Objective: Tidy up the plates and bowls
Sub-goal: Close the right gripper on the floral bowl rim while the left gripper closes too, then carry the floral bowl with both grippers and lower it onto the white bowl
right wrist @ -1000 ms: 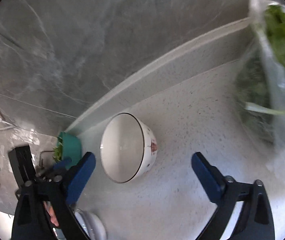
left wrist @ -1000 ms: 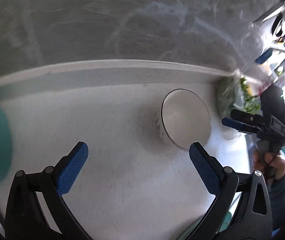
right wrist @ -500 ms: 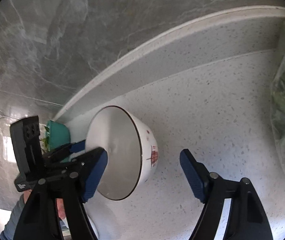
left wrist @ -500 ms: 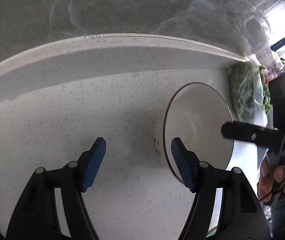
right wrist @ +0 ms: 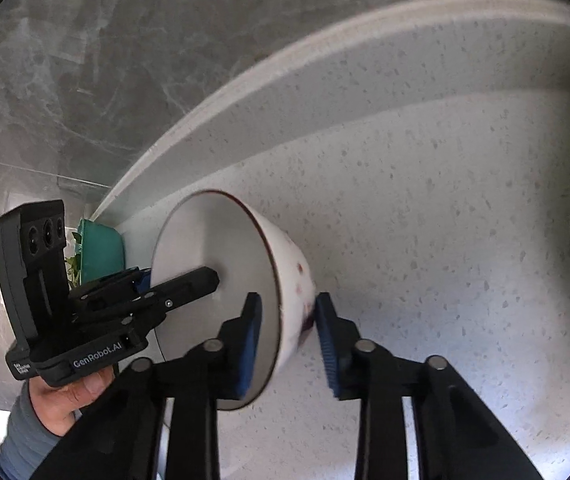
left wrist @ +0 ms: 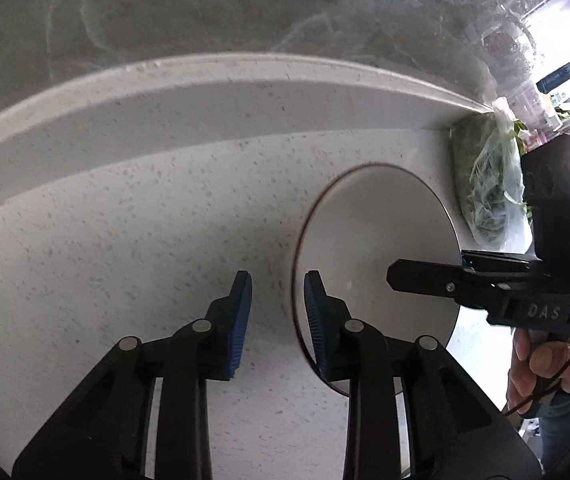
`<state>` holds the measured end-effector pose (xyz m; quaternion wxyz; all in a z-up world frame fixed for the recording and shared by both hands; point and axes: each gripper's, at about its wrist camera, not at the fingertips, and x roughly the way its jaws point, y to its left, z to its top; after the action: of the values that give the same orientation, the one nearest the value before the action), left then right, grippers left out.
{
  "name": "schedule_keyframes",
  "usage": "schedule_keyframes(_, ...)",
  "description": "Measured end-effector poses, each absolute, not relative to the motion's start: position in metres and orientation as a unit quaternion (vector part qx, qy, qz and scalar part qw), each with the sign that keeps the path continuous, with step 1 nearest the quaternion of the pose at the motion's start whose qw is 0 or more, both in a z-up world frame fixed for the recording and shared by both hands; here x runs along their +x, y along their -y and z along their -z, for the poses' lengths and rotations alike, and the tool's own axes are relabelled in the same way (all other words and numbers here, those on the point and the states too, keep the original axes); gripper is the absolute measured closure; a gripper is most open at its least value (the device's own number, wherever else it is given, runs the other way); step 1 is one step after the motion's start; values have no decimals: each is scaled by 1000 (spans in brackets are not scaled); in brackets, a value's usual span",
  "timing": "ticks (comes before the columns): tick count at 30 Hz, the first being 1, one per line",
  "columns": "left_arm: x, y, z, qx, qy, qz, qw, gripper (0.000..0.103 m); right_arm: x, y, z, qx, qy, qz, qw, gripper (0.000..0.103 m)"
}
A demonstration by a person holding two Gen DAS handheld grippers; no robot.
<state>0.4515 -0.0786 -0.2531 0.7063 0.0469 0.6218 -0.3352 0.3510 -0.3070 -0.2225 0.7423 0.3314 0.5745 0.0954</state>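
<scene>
Grey marbled wall tiles rise behind a pale speckled desk (left wrist: 125,264) with a raised back edge. On it stands a white bowl (left wrist: 377,248) with a thin dark rim and red marks on its outer wall, near the middle of the surface. Both tongs straddle that rim from opposite sides. The left tongs (left wrist: 277,312) are closing, one blue pad inside the bowl and one outside, a gap still showing on the outer side. The right tongs (right wrist: 288,328) are closing too, with the bowl wall between their pads, the outer pad at the red marks. A bag of greens (left wrist: 489,184) lies by the back edge, a teal container (right wrist: 101,250) beyond the bowl
</scene>
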Motion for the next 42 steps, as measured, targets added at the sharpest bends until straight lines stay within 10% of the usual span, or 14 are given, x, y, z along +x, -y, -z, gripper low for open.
schedule_keyframes(42,384,-44,166,-3,-593,279,755,89,336,220,155,308,-567,-193,740,77)
